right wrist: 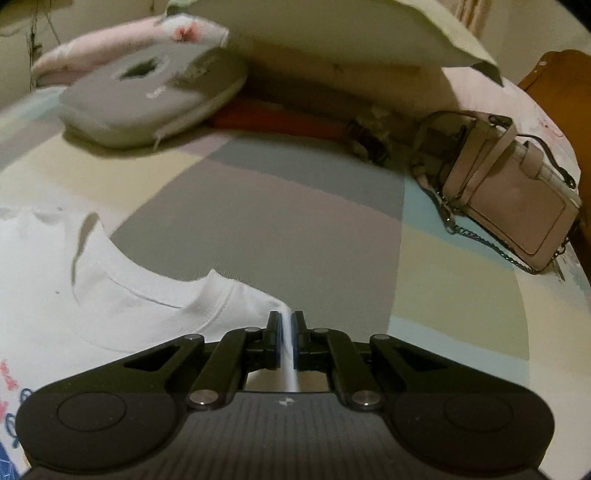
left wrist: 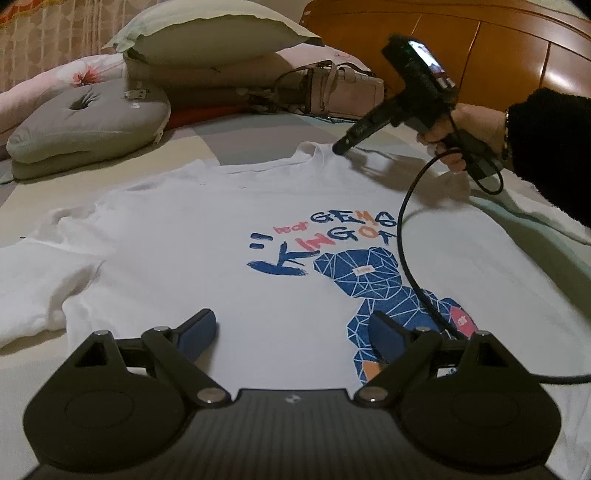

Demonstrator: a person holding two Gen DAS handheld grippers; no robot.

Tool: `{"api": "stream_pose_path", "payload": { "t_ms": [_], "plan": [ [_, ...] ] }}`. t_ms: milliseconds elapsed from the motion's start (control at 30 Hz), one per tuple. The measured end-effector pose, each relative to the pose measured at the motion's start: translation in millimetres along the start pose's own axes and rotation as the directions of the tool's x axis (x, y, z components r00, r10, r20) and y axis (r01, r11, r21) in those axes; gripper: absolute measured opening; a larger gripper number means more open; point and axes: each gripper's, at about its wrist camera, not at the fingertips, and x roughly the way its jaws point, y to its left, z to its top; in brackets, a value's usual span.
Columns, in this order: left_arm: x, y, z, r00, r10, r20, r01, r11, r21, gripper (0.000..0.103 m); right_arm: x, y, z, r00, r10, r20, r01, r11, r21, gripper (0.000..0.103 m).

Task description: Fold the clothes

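while the left gripper [left wrist: 291, 332] hangs over the lower front of the white t-shirt [left wrist: 207, 236] with its blue-padded fingers [left wrist: 197, 330] spread wide and nothing between them, the shirt just lies flat on the bedspread [right wrist: 280, 206], print side up. right past those fingers is the blue bear print [left wrist: 369, 273] with the lettering beyond it, and a black cable [left wrist: 404, 236] runs across the bear. off to the left of the fingers one sleeve [left wrist: 33, 288] sits rumpled. further out, the right gripper [right wrist: 283, 334] is clenched on a pinch of white fabric just right of the collar [right wrist: 147, 295], the cloth pulled up thin between the pads, held by a hand [left wrist: 458, 136] in a dark fuzzy sleeve. beyond its fingers it's bare patchwork bedspread, then a grey cushion [right wrist: 147, 107] far left, a pink handbag [right wrist: 509, 206] far right, and pillows [left wrist: 207, 33] stacked at the wooden headboard [left wrist: 498, 48].
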Motion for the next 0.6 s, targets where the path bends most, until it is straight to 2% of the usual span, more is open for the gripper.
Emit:
{"api": "stream_pose_path", "payload": {
  "t_ms": [200, 300, 367, 467, 500, 567, 600],
  "plan": [
    [-6.4, 14.0, 2.2, 0.999, 0.042, 0.003, -0.042, 0.998, -0.053, 0.09, -37.2, -12.9, -5.9, 0.999, -0.029, 0.032, 0.024, 0.992, 0.127, 0.016],
    [-7.6, 22.5, 2.8, 0.998, 0.06, 0.0, -0.06, 0.994, -0.087, 0.09, -56.0, -11.7, -16.1, 1.0, 0.011, 0.019, -0.014, 0.985, 0.17, 0.029],
    [-7.5, 25.6, 2.8, 0.998, 0.07, -0.003, -0.07, 0.993, -0.097, 0.09, -57.8, -9.8, -28.0, 1.0, 0.021, -0.018, -0.017, 0.979, 0.205, 0.043],
    [-5.4, 24.7, 2.5, 0.997, 0.081, -0.008, -0.081, 0.993, -0.088, 0.09, -60.6, -7.1, -45.9, 0.996, 0.04, -0.074, -0.02, 0.966, 0.257, 0.043],
    [-4.7, 24.4, 2.4, 0.996, 0.085, -0.01, -0.085, 0.993, -0.085, 0.09, -51.6, -9.2, -50.1, 0.995, 0.017, -0.101, 0.01, 0.964, 0.266, 0.043],
    [-4.1, 25.6, 2.8, 0.995, 0.099, -0.012, -0.099, 0.991, -0.088, 0.09, -36.3, -18.3, -52.7, 0.997, -0.026, -0.077, 0.048, 0.951, 0.304, 0.05],
    [-3.9, 26.4, 3.0, 0.994, 0.107, -0.012, -0.108, 0.99, -0.091, 0.09, -35.7, -13.6, -49.8, 0.997, -0.02, -0.076, 0.042, 0.953, 0.3, 0.05]
  ]
}}
